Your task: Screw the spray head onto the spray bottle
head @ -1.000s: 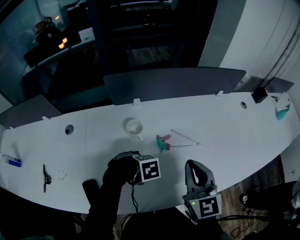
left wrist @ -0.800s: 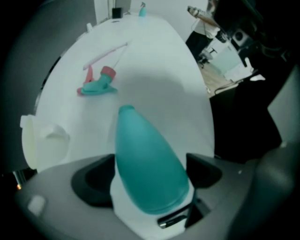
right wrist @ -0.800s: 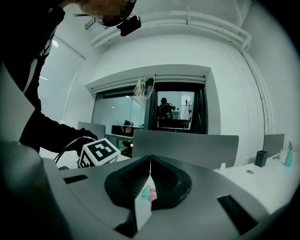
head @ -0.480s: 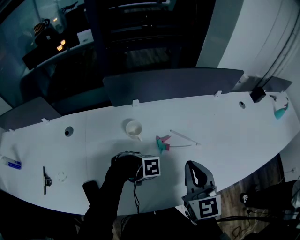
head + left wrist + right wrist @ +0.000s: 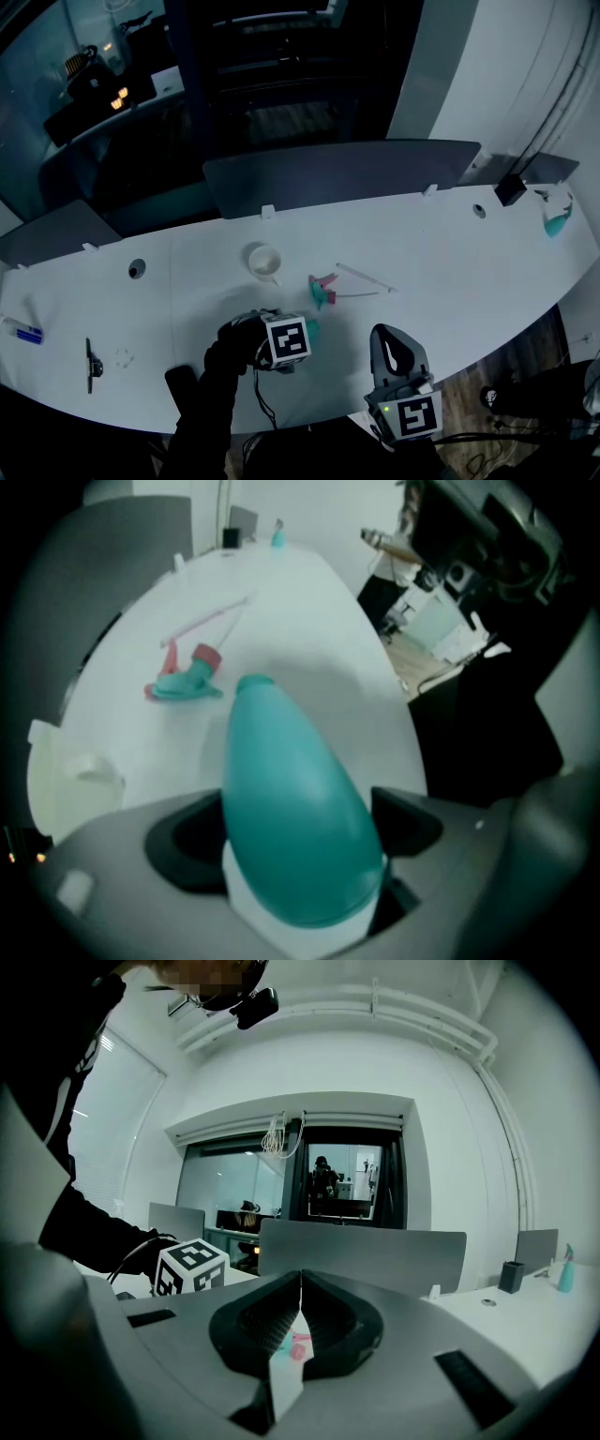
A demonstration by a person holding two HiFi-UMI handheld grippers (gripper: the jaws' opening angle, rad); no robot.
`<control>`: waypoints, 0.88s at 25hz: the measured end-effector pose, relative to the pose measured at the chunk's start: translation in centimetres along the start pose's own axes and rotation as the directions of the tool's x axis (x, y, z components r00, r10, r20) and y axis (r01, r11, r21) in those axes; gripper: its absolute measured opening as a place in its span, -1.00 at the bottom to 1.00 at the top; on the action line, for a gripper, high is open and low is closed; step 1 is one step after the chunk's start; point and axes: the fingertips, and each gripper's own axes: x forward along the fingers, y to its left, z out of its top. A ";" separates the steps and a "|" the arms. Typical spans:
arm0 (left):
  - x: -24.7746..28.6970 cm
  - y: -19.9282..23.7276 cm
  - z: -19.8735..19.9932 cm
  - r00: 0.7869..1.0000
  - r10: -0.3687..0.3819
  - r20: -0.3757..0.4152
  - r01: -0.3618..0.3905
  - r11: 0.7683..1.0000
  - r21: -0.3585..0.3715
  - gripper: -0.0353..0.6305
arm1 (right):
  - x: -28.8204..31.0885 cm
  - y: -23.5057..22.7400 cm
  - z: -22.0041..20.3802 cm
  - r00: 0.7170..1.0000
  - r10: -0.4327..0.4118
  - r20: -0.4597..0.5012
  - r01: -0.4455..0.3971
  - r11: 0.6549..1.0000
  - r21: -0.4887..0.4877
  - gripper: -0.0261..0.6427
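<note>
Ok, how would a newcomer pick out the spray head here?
Start at the long white table and find the white cup near its middle. Just right of the cup lies the spray head: a small teal trigger piece with a pink end and a thin white tube beside it, unlike the plain teal bottle in the left gripper.

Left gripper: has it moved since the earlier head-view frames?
Yes, slightly: the left gripper has shifted leftward in the head view, away from the spray head, and its teal spray bottle now shows.
</note>
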 end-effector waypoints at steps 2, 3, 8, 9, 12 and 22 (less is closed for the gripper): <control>-1.0 0.8 1.7 0.990 0.062 0.124 -0.060 0.998 -0.014 0.51 | 0.0 0.0 0.0 1.000 0.003 -0.001 -0.003 1.000 -0.004 -0.90; -1.6 1.3 2.5 0.978 0.098 0.187 -0.094 0.995 -0.029 0.51 | 0.0 0.1 0.0 1.000 0.005 -0.002 -0.005 1.000 -0.006 -0.90; -3.9 3.8 5.6 0.833 0.282 0.476 -0.222 0.958 -0.179 0.52 | 0.2 0.6 -0.1 1.000 0.027 -0.007 -0.027 1.000 -0.012 -0.90; -4.6 4.3 6.2 0.779 0.332 0.533 -0.253 0.943 -0.217 0.51 | 0.1 0.7 -0.1 1.000 0.029 -0.008 -0.029 0.999 -0.013 -0.90; -7.3 5.5 7.4 0.550 0.473 0.688 -0.320 0.881 -0.350 0.51 | 0.0 0.5 -0.3 0.999 0.028 -0.016 -0.028 1.000 -0.014 -0.90; -10.8 5.5 6.9 0.067 0.723 0.688 -0.397 0.652 -0.646 0.51 | -0.3 -0.2 -1.4 0.998 0.027 -0.062 -0.029 0.999 -0.029 -0.90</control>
